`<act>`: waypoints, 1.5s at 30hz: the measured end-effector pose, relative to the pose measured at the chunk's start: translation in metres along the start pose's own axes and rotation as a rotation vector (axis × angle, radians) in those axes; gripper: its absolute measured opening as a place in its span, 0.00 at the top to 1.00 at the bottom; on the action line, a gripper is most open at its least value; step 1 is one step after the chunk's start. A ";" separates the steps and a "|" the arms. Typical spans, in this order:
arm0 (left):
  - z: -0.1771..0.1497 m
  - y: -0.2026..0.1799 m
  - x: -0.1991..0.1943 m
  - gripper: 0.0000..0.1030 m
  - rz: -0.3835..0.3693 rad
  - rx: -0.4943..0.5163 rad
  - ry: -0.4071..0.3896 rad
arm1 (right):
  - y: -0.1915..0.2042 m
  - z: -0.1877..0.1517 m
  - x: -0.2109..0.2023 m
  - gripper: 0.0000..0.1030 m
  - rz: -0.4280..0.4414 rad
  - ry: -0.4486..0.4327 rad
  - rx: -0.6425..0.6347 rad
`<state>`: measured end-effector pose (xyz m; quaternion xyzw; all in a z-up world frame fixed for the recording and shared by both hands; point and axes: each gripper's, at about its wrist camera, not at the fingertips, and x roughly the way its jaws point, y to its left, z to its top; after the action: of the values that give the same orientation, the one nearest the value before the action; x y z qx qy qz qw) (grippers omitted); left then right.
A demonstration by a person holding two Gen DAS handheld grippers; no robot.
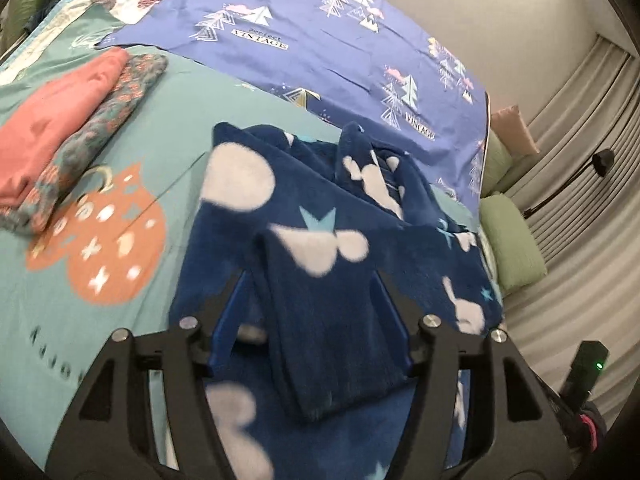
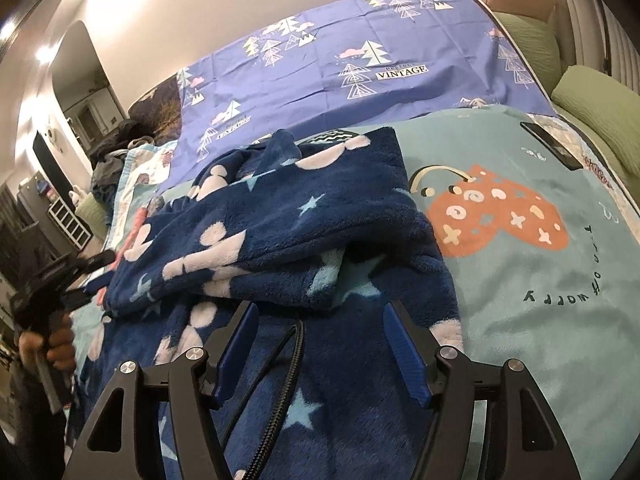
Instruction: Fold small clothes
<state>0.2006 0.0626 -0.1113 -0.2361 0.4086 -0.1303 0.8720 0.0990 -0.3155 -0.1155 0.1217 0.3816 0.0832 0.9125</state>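
Now folding navy fleece garment (image 1: 304, 216) on bed.
Left gripper (image 1: 320, 292) is clamping a fleece fold, rest trailing toward 12 o'clock; right gripper (image 2: 320, 320) is hovering apart, empty, farther off.

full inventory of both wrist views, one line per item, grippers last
fleece garment: 1, navy with white and light blue shapes, bed centre, part folded over, under both grippers
folded clothes: 2, one coral, one floral teal, stacked far side of the sheet from the right gripper
teal sheet: 1, teal with orange print, under the garment
blue sheet: 1, periwinkle with tree print, beyond the teal one
green cushions: 2, bed edge by the wall
phone: 1, black, on the teal sheet near the cushions
clothes pile: 1, dark, far corner
left gripper: a fold of the garment lies between its fingers; grip unclear
right gripper: open, over the garment
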 end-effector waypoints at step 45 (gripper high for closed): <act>0.012 -0.015 -0.010 0.39 0.248 0.237 -0.104 | -0.025 0.017 0.004 0.49 -0.115 0.012 0.072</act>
<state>0.2026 0.0575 -0.0900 -0.0858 0.3707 -0.0569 0.9230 0.1150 -0.3415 -0.1140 0.1319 0.3959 0.0174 0.9086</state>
